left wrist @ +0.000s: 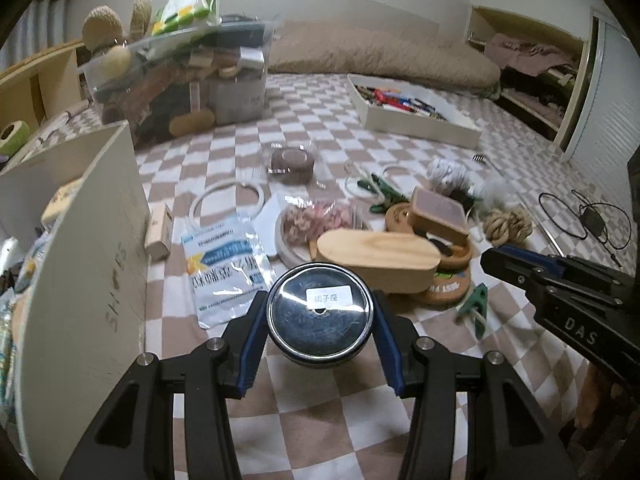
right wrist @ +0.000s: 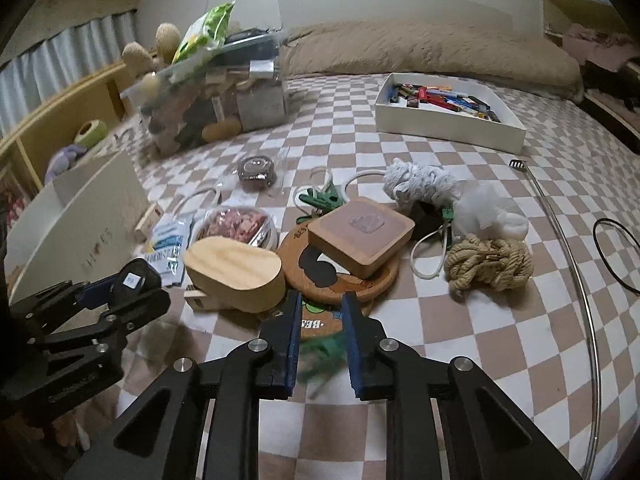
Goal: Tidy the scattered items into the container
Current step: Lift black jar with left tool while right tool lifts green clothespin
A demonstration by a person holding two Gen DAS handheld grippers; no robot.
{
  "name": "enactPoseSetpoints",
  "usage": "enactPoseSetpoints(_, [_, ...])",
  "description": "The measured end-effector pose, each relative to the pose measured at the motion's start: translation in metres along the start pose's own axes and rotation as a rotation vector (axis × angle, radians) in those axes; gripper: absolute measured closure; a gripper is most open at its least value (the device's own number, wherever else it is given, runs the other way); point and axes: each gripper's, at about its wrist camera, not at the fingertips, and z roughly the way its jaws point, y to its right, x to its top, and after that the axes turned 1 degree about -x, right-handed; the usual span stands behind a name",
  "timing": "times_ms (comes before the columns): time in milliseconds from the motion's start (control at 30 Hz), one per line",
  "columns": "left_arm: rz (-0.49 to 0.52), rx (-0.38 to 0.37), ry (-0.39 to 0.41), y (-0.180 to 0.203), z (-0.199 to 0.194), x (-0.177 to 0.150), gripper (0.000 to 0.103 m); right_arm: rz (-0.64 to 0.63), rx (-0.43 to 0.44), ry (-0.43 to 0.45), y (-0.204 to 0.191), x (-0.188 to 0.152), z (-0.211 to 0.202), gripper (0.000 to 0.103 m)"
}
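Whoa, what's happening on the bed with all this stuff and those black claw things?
Someone is tidying up with two hand-held grippers. The left gripper holds a round tin beside the white box. The right gripper is closed down around a blurry green clip; whether it truly grips it is unclear. Other things lie scattered on the checkered bed.

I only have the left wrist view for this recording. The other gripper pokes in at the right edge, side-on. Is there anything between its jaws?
Observer: Yes. In the right wrist view a blurred green clip fills the gap between the jaws of the right gripper, which look closed on it.
Operator: My view shows only the lid of the tin in the left gripper. What does its side look like?
Observer: From the right wrist view, the tin has a dark side with a small white sticker. It sits near the tips of the left gripper.
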Motion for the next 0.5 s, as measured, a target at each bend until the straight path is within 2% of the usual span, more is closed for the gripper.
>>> enactPoseSetpoints(167, [-0.004, 0.005, 0.026, -0.004, -0.008, 0.004, 0.054, 0.028, 0.014, -0.004, 0.007, 0.0, 0.0, 0.082])
enactPoseSetpoints(233, [-0.008, 0.007, 0.032, -0.005, -0.01, 0.004, 0.054, 0.038, 0.018, -0.039, 0.009, -0.002, 0.006, 0.081])
enactPoseSetpoints(267, [-0.008, 0.008, 0.036, -0.005, -0.011, 0.005, 0.054, 0.039, 0.016, -0.054, 0.009, -0.003, 0.008, 0.077])
enactPoseSetpoints(333, [-0.003, 0.013, 0.044, -0.005, -0.013, 0.005, 0.054, 0.03, 0.008, -0.076, 0.009, -0.006, 0.011, 0.04])
enactPoseSetpoints(367, [-0.002, 0.011, 0.047, -0.005, -0.014, 0.005, 0.054, 0.019, 0.002, -0.079, 0.008, -0.007, 0.011, 0.009])
enactPoseSetpoints(400, [-0.002, 0.008, 0.049, -0.005, -0.015, 0.005, 0.054, 0.004, -0.004, -0.076, 0.006, -0.008, 0.01, 0.004])
enactPoseSetpoints(500, [0.0, 0.002, 0.059, -0.004, -0.018, 0.006, 0.054, -0.039, 0.002, -0.101, -0.001, -0.011, 0.013, 0.004])
